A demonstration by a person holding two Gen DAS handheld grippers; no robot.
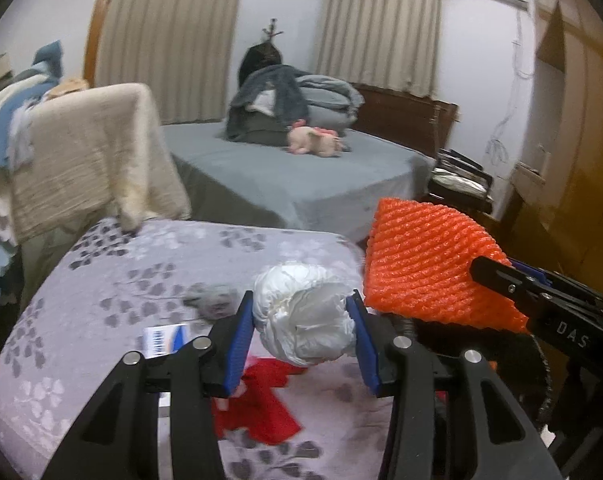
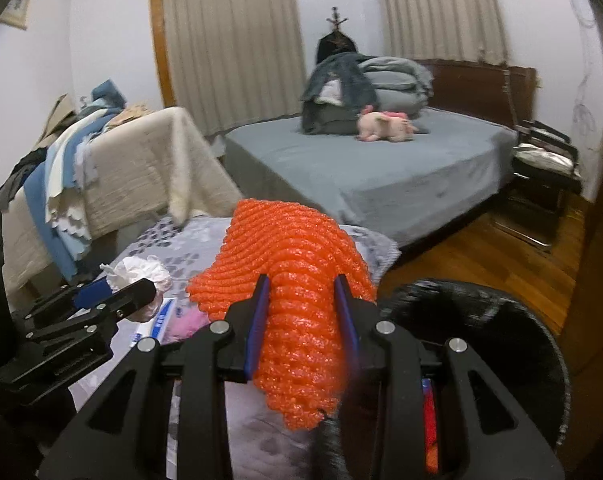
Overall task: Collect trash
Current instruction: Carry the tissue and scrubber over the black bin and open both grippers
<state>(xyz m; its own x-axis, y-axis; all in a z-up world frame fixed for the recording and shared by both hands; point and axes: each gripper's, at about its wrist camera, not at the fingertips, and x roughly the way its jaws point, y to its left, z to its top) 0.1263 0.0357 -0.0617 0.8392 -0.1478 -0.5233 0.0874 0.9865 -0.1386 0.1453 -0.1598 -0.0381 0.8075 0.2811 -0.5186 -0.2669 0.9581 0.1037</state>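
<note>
Left wrist: crumpled white tissue (image 1: pixel 301 320) squarely between jaws.

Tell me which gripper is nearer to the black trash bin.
Right. The right gripper, shut on the orange foam net, sits just beside the black trash bin's rim. The left gripper, holding the white crumpled wad, is farther off, over the floral bedspread.

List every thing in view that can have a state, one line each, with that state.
left gripper: shut on the white crumpled wad
white crumpled wad: held, lifted off the bedspread
right gripper: shut on the orange foam net
orange foam net: held, draped over the fingers
black bin: open, beside the bed
red scrap: lying on the flowered bedspread
curtains: drawn
pink plush toy: lying on the grey bed
</note>
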